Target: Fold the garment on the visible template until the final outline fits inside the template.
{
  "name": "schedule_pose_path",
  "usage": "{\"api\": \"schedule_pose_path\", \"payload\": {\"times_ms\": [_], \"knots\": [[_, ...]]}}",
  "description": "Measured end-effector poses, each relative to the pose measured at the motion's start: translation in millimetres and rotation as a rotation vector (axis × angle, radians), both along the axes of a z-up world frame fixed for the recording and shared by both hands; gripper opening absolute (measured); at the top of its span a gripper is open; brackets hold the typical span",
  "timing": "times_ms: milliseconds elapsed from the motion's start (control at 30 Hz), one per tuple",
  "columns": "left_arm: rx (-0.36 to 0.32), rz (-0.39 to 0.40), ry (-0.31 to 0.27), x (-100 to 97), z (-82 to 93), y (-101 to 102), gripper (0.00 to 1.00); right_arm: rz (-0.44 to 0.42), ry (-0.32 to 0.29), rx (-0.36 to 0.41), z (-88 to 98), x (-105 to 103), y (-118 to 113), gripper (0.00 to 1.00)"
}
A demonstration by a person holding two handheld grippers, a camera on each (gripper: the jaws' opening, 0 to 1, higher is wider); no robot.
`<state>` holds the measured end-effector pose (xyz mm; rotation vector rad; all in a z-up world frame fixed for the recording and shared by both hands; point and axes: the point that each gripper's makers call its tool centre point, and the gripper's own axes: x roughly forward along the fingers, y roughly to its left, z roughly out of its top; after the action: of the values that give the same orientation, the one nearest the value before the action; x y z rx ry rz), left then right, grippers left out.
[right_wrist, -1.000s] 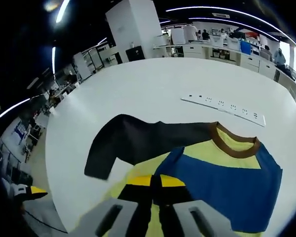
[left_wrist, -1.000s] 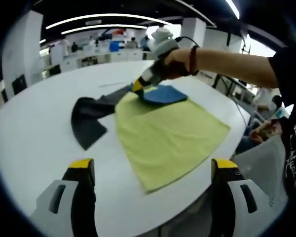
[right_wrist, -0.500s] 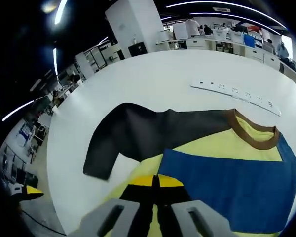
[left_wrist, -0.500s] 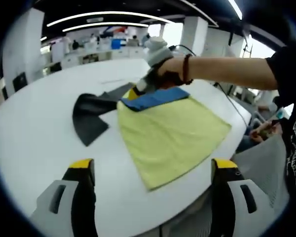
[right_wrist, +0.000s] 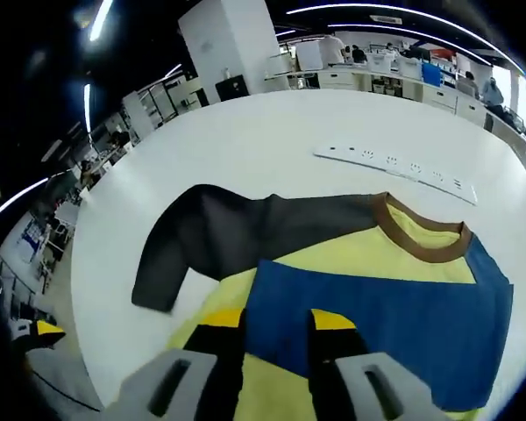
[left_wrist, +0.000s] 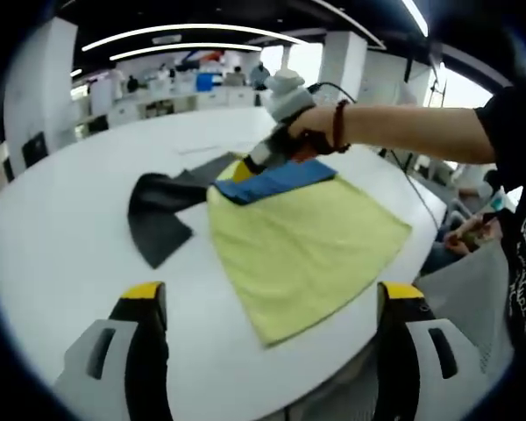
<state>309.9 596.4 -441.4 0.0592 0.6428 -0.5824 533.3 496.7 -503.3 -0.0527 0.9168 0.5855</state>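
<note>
A yellow long-sleeved garment with a brown collar point(right_wrist: 418, 243) is seen laid flat on the round white table point(left_wrist: 61, 237); a blue sleeve point(right_wrist: 394, 316) is folded across its yellow body, and a dark grey sleeve point(right_wrist: 219, 239) lies spread on the table beside the body; no template outline can be made out; the right gripper point(right_wrist: 276, 323) is recorded over the blue sleeve's edge, its jaws slightly parted with nothing pinched between them; the left gripper point(left_wrist: 270, 303) is held above the table's near edge, well apart from the garment, jaws spread wide; a white power strip point(right_wrist: 394, 171) lies on the table beyond the collar.
</note>
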Motion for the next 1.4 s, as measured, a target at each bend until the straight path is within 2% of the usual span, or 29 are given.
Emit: {"api": "schedule_pose_path", "payload": {"times_ms": [167, 400, 833, 1100, 1400], "knots": [[0.01, -0.001, -0.001, -0.7, 0.3, 0.1, 0.96, -0.045, -0.023, -0.063, 4.8, 4.7, -30.6, 0.52], [0.011, -0.008, -0.006, -2.5, 1.1, -3.3, 0.98, -0.101, -0.037, -0.105, 10.4, 9.3, -69.4, 0.69], [0.016, -0.024, -0.012, -3.3, 4.8, -10.1, 0.98, -0.218, -0.012, -0.151, 11.2, 1.6, -149.3, 0.68], [0.019, -0.04, -0.011, -4.9, 4.6, -16.3, 0.98, -0.278, 0.01, -0.171, 3.1, -7.0, -197.0, 0.65], [0.019, -0.041, -0.015, -4.1, 6.2, -18.2, 0.98, -0.334, 0.038, -0.162, -8.3, -17.3, -232.6, 0.47]]}}
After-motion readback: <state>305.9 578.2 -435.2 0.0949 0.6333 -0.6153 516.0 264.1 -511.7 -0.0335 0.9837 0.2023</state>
